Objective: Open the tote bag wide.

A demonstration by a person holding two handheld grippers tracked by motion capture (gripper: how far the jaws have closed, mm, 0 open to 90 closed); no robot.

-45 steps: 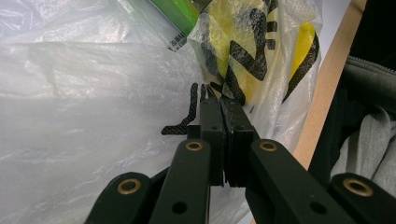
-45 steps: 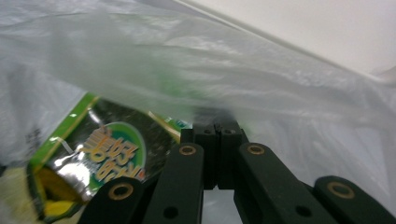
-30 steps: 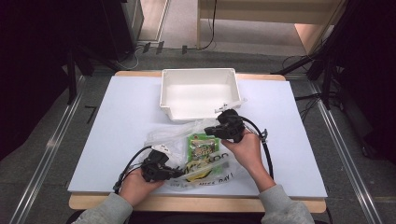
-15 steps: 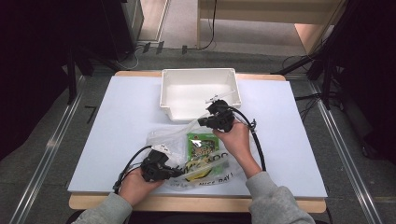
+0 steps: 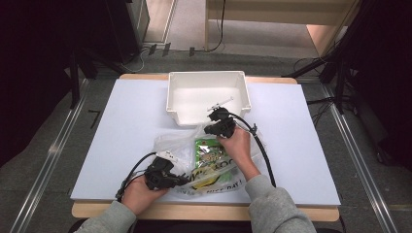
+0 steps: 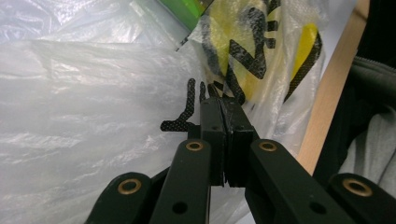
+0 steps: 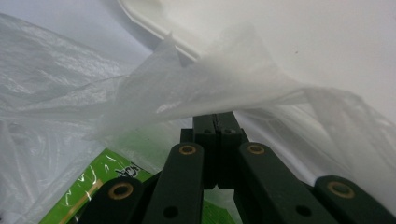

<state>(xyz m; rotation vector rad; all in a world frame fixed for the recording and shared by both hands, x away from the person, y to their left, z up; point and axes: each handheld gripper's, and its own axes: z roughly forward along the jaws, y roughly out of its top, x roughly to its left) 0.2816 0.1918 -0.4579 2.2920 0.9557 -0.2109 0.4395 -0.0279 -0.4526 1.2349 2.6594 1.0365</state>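
Observation:
A clear plastic bag with yellow and black print lies on the white table, with a green packet inside it. My left gripper is at the bag's near edge, its jaws shut on the film just below the printed part. My right gripper is at the bag's far edge, close to the front wall of the white bin. Its jaws are shut on a lifted fold of film, and the green packet shows below them.
The white bin stands at the back middle of the table, with a small thin object inside. The table's wooden front edge runs just behind my left gripper. Cables trail from both grippers.
My right gripper has moved left along the bin's front, drawing the bag's far edge with it. The left gripper has stayed put.

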